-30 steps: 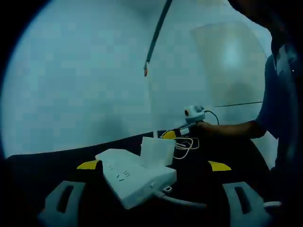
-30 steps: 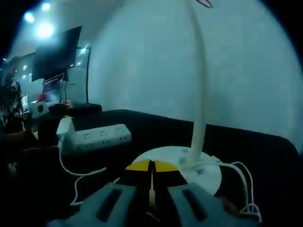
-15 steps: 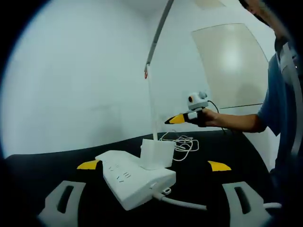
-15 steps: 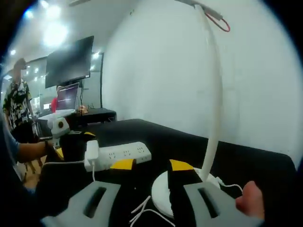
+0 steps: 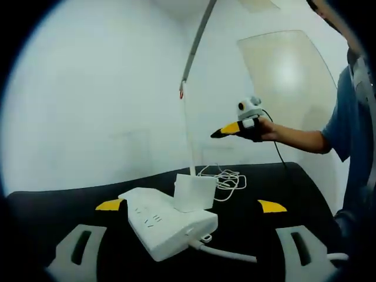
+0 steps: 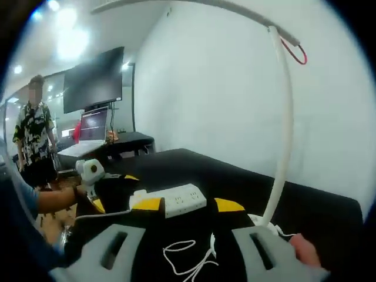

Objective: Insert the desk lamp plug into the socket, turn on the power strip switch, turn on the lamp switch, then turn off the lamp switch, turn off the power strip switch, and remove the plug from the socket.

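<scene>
A white power strip [image 5: 164,226] lies on the black table between the spread jaws of my left gripper [image 5: 190,205], which is open. A white lamp plug [image 5: 194,191] stands in the strip's far end. Behind it rises the thin lamp stem [image 5: 187,135], with its white cable [image 5: 226,178] coiled at the foot. A hand holds my right gripper [image 5: 226,130] in the air right of the stem. In the right gripper view, my right gripper [image 6: 188,204] is open above the table, facing the power strip [image 6: 173,200], my left gripper [image 6: 114,191] and the lamp stem [image 6: 285,135].
The black table [image 5: 294,188] backs onto a white wall. Loose cable [image 6: 191,258] lies under the right jaws. Beyond the table's far side stand a person [image 6: 32,141], a dark monitor [image 6: 94,79] and a laptop [image 6: 91,126].
The right gripper has lifted off the lamp base, risen into the air and gone from shut to open. Both pictures have turned from dim blue to bright. The left gripper has stayed put.
</scene>
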Tool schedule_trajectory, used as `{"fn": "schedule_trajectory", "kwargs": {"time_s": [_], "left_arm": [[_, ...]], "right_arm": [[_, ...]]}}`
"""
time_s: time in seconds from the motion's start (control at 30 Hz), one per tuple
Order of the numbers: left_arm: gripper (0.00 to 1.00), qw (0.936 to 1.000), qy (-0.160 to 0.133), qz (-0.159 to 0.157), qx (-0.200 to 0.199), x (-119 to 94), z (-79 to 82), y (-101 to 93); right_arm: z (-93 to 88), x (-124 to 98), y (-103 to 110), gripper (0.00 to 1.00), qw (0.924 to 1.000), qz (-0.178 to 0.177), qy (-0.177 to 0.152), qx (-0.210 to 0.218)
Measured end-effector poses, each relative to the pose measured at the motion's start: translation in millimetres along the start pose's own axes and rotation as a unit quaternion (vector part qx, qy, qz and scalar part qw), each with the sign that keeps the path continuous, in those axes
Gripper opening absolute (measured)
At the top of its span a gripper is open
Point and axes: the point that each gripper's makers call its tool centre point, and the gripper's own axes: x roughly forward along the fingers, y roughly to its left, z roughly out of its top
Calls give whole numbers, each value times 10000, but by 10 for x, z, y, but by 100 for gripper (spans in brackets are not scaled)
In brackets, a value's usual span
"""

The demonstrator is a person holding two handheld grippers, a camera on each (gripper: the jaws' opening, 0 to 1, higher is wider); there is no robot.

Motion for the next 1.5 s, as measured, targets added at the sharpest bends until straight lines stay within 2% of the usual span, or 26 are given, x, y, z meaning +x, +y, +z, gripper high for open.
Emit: {"fn": "schedule_trajectory", "kwargs": {"time_s": [0.1, 0.23, 0.33, 0.43, 0.57, 0.7, 0.87, 0.93, 1.03, 1.1, 1.2, 1.27, 1.33, 1.5], "left_arm": [[85, 10000, -14, 11, -14, -2, 2, 11], [85, 10000, -31, 19, -23, -2, 9, 12], [85, 10000, -27, 17, -18, -1, 5, 12], [85, 10000, -31, 10, -17, -2, 6, 11], [85, 10000, -56, 12, -37, -6, 17, 16], [85, 10000, -76, 14, -51, -4, 22, 19], [85, 10000, -78, 7, -55, -1, 21, 16], [85, 10000, -83, 1, -53, -1, 23, 9], [85, 9999, -92, 2, -63, 0, 24, 9], [85, 9999, -102, 8, -68, -1, 28, 3], [85, 9999, -110, 17, -83, 0, 28, 12], [84, 9999, -125, 17, -92, -1, 32, 19], [84, 9998, -139, 14, -103, -1, 34, 27], [84, 9996, -219, -6, -159, -6, 63, 38]], "right_arm": [[48, -51, 65, 33, 9998, 27, -44, 178], [166, -125, 255, 33, 9960, 288, -215, 821], [266, -166, 337, 34, 9922, 447, -282, 1129], [370, -215, 481, 34, 9896, 568, -309, 1285], [536, -293, 633, 34, 9890, 655, -337, 1280], [714, -374, 852, 35, 9839, 861, -386, 1520], [935, -494, 1039, 35, 9731, 1135, -452, 1952], [1040, -545, 1113, 35, 9660, 1260, -537, 2191], [1229, -632, 1192, 35, 9509, 1441, -735, 2639], [1295, -671, 1220, 35, 9494, 1460, -719, 2684], [1379, -711, 1288, 35, 9543, 1424, -662, 2543], [1452, -742, 1375, 35, 9529, 1486, -682, 2554], [1576, -777, 1458, 35, 9418, 1625, -783, 2837], [1809, -816, 1484, 35, 9240, 1739, -947, 3271]]}}
